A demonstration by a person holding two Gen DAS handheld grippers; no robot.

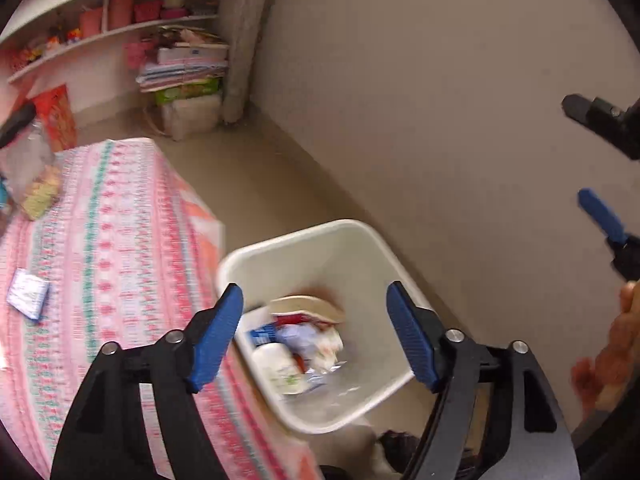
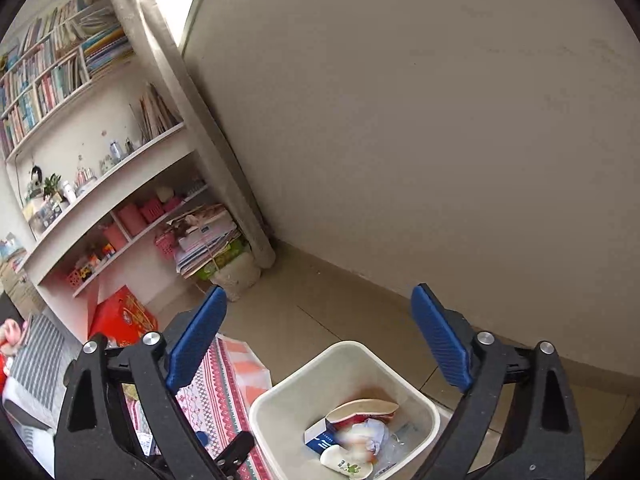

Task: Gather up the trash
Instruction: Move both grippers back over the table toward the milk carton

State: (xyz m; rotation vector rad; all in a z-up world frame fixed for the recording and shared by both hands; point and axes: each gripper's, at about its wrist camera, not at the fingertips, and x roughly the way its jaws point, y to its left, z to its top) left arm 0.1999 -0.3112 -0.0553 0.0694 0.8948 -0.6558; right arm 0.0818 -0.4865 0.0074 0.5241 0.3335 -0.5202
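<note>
A white waste bin (image 1: 288, 236) stands on the floor beside the table, close to the wall. Inside it lie a paper bowl (image 1: 304, 306), a blue box, a white bottle (image 1: 280, 368) and crumpled wrappers. My left gripper (image 1: 316, 336) hangs over the bin, open and empty. My right gripper (image 2: 318, 340) is also open and empty above the bin (image 2: 280, 392), and a blurred pale scrap (image 2: 354, 440) shows among the trash. On the pink patterned tablecloth (image 1: 120, 240) remain a small blue-white packet (image 1: 28, 294) and a clear bag of biscuits (image 1: 40, 192). The right gripper (image 1: 588, 164) shows at the right edge of the left wrist view.
A plain wall (image 2: 440, 140) runs close behind the bin. White shelves (image 2: 120, 184) with books and pink baskets stand at the back, with a pile of papers (image 2: 208, 244) and a red box (image 2: 122, 316) on the floor. A hand (image 1: 612, 360) shows at the right.
</note>
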